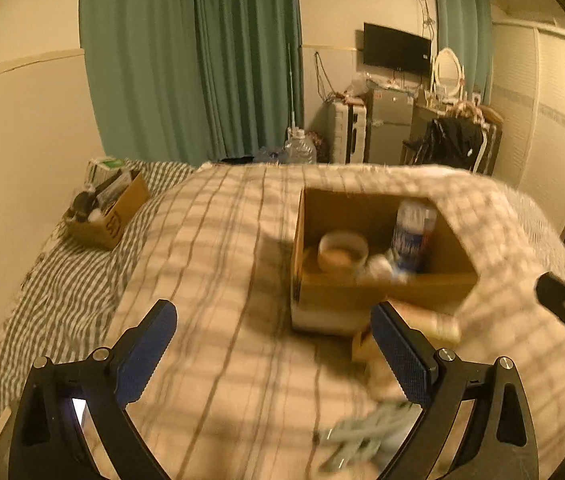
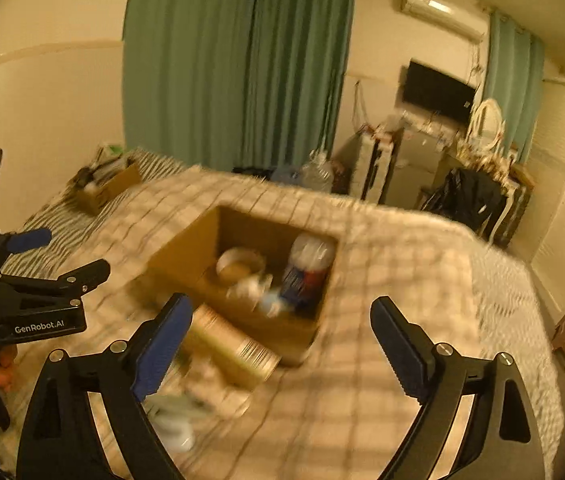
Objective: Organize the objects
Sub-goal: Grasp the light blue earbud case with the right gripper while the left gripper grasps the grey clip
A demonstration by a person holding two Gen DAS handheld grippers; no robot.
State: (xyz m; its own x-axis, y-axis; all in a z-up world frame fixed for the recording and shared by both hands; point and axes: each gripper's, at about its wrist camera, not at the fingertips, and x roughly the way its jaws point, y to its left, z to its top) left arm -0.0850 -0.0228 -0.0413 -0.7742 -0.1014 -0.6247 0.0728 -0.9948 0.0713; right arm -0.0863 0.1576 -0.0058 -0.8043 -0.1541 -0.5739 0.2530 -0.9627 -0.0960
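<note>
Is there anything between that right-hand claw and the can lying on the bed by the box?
Nothing visible. The can lies on the blanket against the box, just ahead of the open right gripper, close to its left finger. The frames are blurred, so small items could be missed.

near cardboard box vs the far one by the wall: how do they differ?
The near open brown cardboard box sits mid-bed on the checked blanket; the far smaller cardboard box sits on the striped sheet beside the wall. The near one holds a round tub and a blue-and-white bottle with room left; the far one looks crammed. Both are open-topped.
</note>
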